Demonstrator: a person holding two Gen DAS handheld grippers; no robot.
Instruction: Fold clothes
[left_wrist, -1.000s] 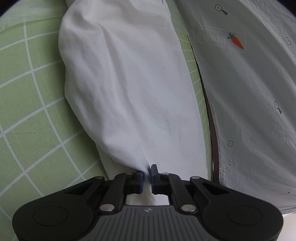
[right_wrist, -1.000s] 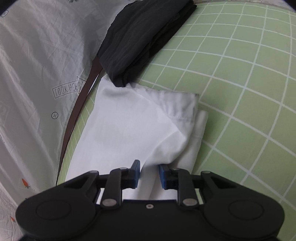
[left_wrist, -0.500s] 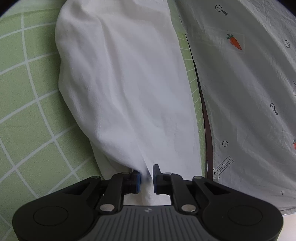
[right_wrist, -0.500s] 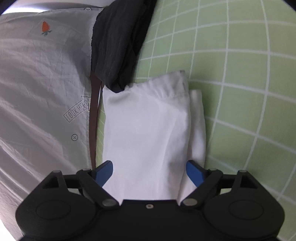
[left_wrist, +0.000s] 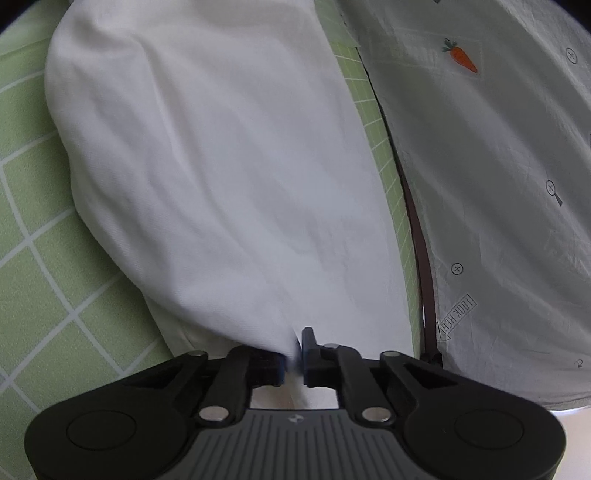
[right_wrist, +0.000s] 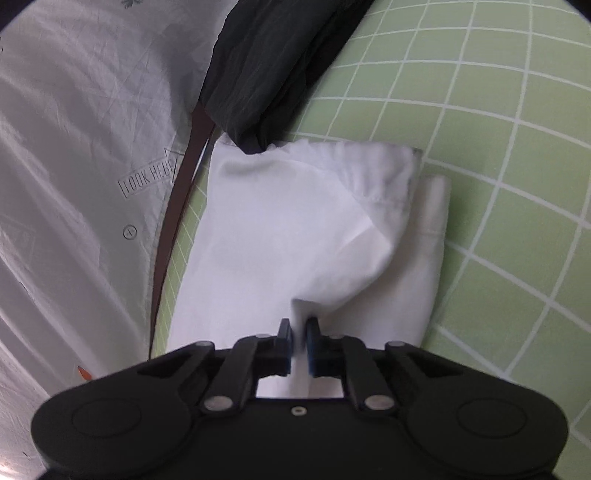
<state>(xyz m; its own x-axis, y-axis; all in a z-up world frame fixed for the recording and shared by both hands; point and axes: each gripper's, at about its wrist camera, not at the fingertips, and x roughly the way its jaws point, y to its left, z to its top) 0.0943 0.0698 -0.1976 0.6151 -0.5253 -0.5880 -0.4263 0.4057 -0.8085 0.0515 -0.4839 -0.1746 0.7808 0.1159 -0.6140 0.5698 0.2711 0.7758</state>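
A white garment (left_wrist: 229, 177) lies partly folded on a green grid mat (left_wrist: 44, 295). My left gripper (left_wrist: 294, 354) is shut on a pinch of its cloth at the near edge, and the cloth rises in a bulge away from the jaws. In the right wrist view the same white garment (right_wrist: 295, 229) shows a folded upper layer with a hemmed edge at the right. My right gripper (right_wrist: 298, 341) is shut on a raised fold of the white cloth near its near edge.
A pale printed sheet with carrots and "LOOK HERE" marks (left_wrist: 498, 184) lies beside the mat, also in the right wrist view (right_wrist: 74, 147). A dark brown strip (left_wrist: 421, 258) edges the mat. A black garment (right_wrist: 273, 62) lies bunched at the white garment's far end.
My right gripper was wide open half a second ago and has now shut on a fold of the white garment. My left gripper keeps its pinch and has shifted slightly.
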